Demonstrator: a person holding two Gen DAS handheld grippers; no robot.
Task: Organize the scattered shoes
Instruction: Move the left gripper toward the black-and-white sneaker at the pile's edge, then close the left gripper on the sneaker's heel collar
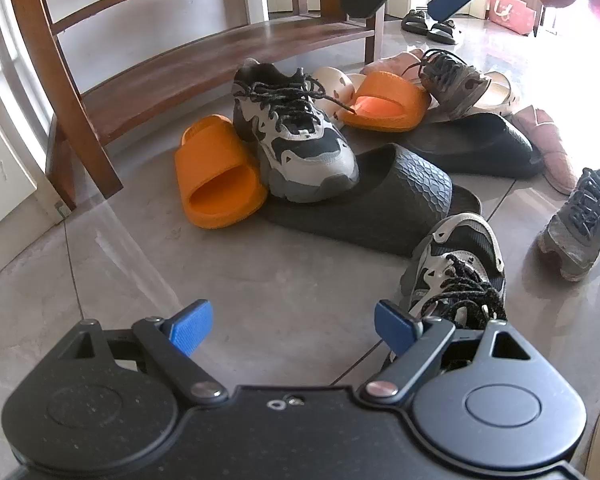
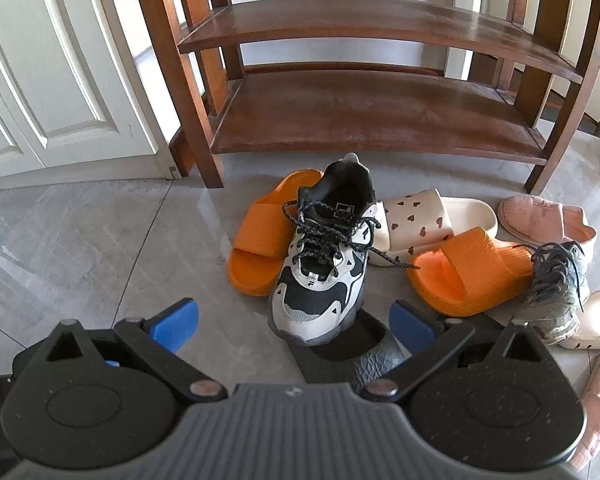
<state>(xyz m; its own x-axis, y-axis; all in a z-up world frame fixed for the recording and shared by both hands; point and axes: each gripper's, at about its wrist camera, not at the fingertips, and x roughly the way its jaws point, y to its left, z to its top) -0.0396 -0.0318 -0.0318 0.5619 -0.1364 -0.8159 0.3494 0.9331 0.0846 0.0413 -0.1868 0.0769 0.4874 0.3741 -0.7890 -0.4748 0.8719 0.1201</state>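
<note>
While the wooden shoe rack [image 2: 372, 120] stands with both shelves bare against the wall, the shoes lie in a loose heap on the tiled floor [image 1: 120, 280] just before it. The black textured slide [image 1: 380, 208], the largest item, lies flat with its long axis running roughly across the left view; it is probably light and flexible, best taken by the strap. Resting partly on it, the white-and-black sneaker [image 2: 324, 256] sits upright, long axis running from rack to camera, toe toward the grippers and heel toward the rack; judged stiffer and heavier than the slides, with loose laces liable to snag, it would grip best at the padded heel collar. Its mate [image 1: 460, 272] lies well apart, near the left gripper [image 1: 292, 320]. Two orange slides [image 2: 268, 240] [image 2: 468, 272] flank the sneaker, openings facing the camera; the foam likely compresses under pinch. Both the left gripper and the right gripper [image 2: 296, 320] hover with fingers spread wide, grasping nothing.
</note>
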